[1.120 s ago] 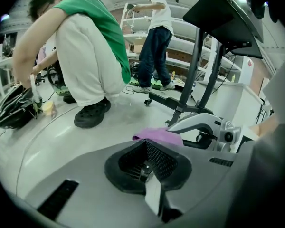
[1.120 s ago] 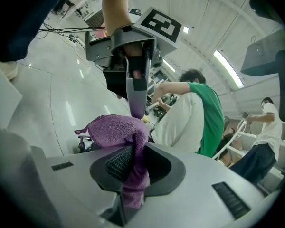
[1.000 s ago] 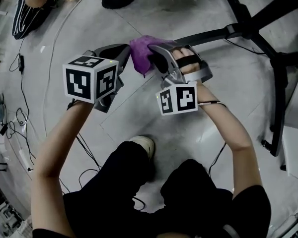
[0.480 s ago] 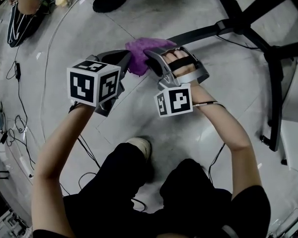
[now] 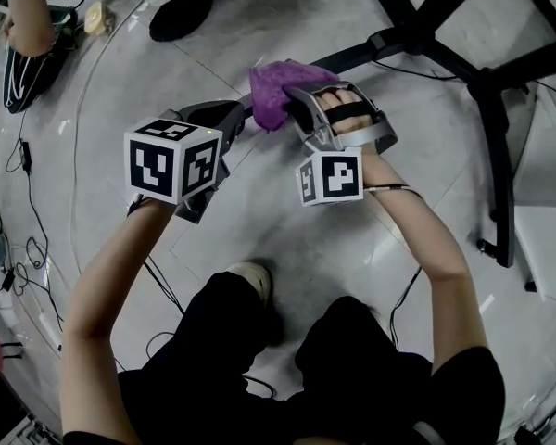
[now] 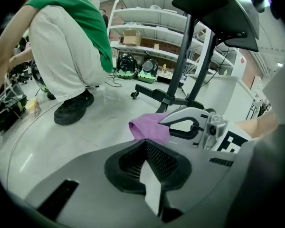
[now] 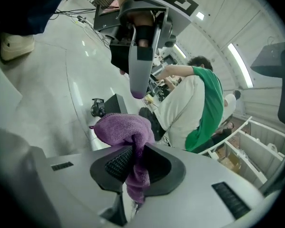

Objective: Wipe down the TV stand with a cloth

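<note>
Your right tool [image 7: 135,160], clamped on the cloth [image 7: 121,127], has reached the TV stand [image 5: 417,31]; start wiping. Your left tool [image 6: 146,151] is closed, empty.

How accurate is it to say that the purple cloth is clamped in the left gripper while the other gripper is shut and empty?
Wrong on one point: the purple cloth is clamped in the right gripper, as the right gripper view shows, while the left gripper is the one shut and empty.
</note>
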Demonstrator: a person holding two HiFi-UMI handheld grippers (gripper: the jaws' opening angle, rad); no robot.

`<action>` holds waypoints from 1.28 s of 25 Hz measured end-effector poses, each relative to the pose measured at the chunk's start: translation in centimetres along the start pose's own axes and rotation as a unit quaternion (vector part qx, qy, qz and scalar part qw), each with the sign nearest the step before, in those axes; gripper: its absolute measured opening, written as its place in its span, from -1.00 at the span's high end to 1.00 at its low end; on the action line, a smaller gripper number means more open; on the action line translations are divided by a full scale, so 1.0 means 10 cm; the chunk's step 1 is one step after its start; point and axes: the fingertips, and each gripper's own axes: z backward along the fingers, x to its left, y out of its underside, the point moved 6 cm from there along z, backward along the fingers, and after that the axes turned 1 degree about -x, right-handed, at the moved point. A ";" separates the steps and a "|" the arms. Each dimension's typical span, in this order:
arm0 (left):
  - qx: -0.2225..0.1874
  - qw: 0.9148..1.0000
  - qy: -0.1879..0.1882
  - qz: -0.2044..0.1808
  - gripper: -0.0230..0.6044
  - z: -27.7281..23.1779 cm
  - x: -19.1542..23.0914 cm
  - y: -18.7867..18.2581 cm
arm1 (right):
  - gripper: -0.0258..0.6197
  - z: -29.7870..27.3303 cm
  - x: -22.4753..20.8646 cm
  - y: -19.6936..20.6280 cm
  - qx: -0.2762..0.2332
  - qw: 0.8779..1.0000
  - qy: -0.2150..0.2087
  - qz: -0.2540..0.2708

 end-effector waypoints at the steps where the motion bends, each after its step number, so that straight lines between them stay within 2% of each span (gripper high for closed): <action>1: 0.000 1.000 0.003 -0.003 0.91 -0.01 -0.03 -0.01 | 0.71 0.00 -0.02 0.06 0.008 1.000 0.002 -0.001; 5: -0.001 1.000 0.007 -0.009 0.91 -0.04 -0.11 -0.05 | 0.71 0.01 -0.11 0.26 0.030 0.999 0.009 -0.025; 23: -0.005 0.998 0.053 -0.038 0.91 -0.39 -0.49 -0.27 | 0.71 0.01 -0.31 1.03 0.123 0.991 0.035 -0.038; 32: -0.009 0.998 0.054 -0.044 0.91 -0.39 -0.52 -0.30 | 0.71 -0.03 -0.43 1.22 0.158 0.985 0.065 0.021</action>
